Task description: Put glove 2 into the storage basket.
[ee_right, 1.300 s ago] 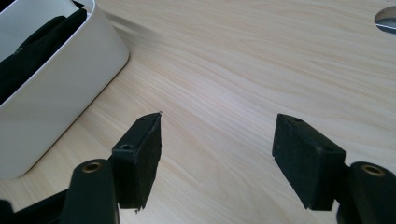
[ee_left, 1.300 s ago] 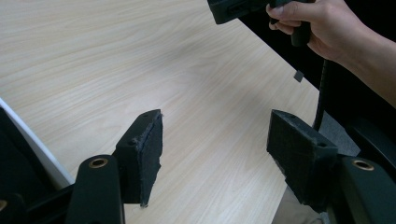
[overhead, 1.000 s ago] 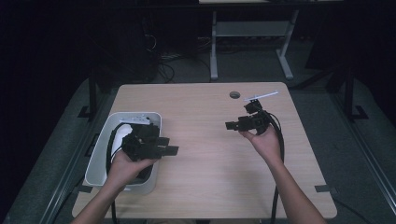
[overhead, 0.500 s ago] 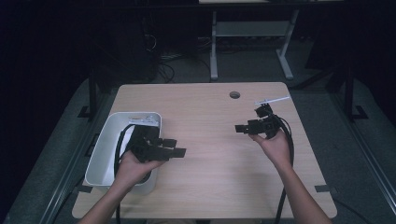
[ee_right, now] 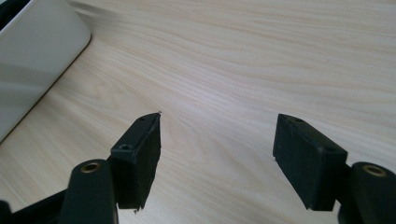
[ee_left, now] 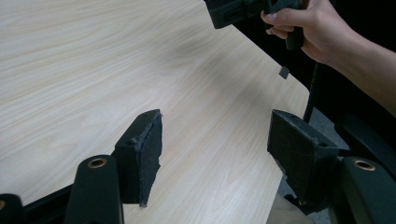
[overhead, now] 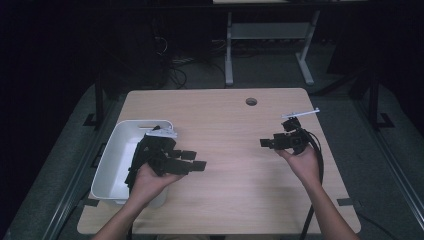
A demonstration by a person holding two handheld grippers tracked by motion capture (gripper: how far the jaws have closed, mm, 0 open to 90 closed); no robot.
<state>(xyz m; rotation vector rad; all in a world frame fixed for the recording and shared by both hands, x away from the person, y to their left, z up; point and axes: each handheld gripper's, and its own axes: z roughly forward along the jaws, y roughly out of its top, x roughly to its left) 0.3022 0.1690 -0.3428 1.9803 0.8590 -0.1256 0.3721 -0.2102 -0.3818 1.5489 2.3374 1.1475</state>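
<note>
My left gripper (overhead: 194, 160) hangs over the wooden table (overhead: 225, 200) just right of a white bin (overhead: 111, 169), jaws pointing right. Its own view shows the left gripper (ee_left: 215, 149) open, with bare wood between the pads. My right gripper (overhead: 266, 143) is held over the right part of the table, jaws pointing left toward the other one. In its own view the right gripper (ee_right: 217, 154) stands open with nothing between its pads. The left gripper view also catches the right hand (ee_left: 317, 32) holding its gripper at the top right.
The white bin (ee_right: 32, 56) sits at the table's left edge with dark cable lying across it. A round cable hole (overhead: 251, 101) is near the far edge. A thin pale rod (overhead: 300, 113) sticks out just beyond the right gripper. Dark floor and a desk frame (overhead: 270, 50) lie beyond the table.
The right hand has drifted right and toward the near edge. The left hand has shifted slightly right, away from the bin. Both grippers' jaws look as wide as before.
</note>
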